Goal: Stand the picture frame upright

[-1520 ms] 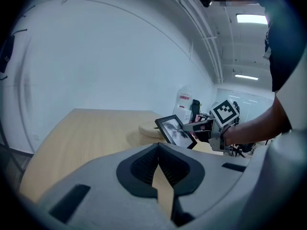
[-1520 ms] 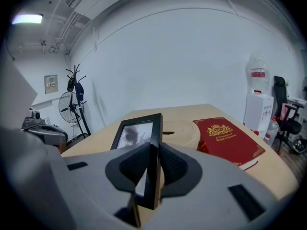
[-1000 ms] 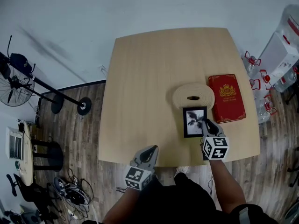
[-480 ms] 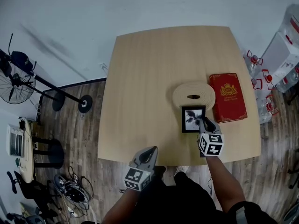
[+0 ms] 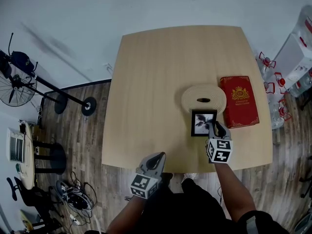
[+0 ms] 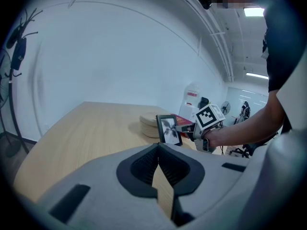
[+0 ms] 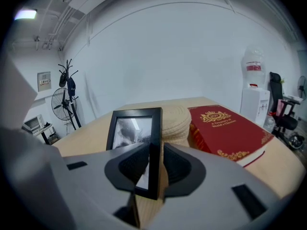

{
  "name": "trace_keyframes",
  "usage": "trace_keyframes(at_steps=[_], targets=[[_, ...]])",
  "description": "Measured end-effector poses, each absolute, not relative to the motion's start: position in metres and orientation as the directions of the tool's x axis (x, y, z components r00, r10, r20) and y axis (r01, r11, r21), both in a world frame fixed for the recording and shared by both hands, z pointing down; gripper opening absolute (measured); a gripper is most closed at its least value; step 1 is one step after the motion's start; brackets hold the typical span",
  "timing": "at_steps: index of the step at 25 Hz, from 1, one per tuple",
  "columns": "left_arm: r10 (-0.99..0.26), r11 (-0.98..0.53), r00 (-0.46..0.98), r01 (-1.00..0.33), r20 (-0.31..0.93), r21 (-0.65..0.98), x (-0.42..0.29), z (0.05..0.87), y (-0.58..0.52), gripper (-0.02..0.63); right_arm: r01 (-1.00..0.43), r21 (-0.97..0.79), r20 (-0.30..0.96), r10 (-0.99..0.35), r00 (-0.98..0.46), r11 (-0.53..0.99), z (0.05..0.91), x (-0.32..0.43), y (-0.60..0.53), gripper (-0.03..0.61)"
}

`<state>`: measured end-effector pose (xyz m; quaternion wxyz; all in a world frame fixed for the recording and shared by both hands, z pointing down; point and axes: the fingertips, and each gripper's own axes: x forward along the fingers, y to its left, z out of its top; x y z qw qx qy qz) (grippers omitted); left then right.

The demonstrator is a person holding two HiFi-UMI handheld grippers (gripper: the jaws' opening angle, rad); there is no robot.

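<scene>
One picture frame [image 7: 133,128] edge half-hidden inside pinching right gripper [image 7: 151,163]; left gripper [image 6: 158,152] pressed together.

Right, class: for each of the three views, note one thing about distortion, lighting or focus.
Head view: the table edges bow outward. Left gripper view: dark corners, a bright ceiling lamp. Right gripper view: the picture frame is sharp, with a black vignette all round.

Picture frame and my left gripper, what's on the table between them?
Nothing: only bare tabletop lies between the picture frame and the left gripper, as the head view and the left gripper view both show.
</scene>
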<state>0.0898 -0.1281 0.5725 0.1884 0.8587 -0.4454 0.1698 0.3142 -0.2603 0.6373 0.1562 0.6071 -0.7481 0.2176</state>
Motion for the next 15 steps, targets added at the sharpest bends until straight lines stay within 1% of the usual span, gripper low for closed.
trace_keyframes(at_steps=[6, 15], targets=[[-0.699, -0.523, 0.548, -0.83, 0.461, 0.193, 0.0894, 0.5773, -0.127, 0.0, -0.972, -0.166, 0.506, -0.832, -0.228, 0.166, 0.6398, 0.3175, -0.2595, 0.095], [-0.698, -0.522, 0.55, -0.829, 0.459, 0.199, 0.0902, 0.5793, -0.1262, 0.0, -0.973, -0.166, 0.523, -0.822, -0.225, 0.161, 0.6426, 0.3168, -0.2536, 0.098]])
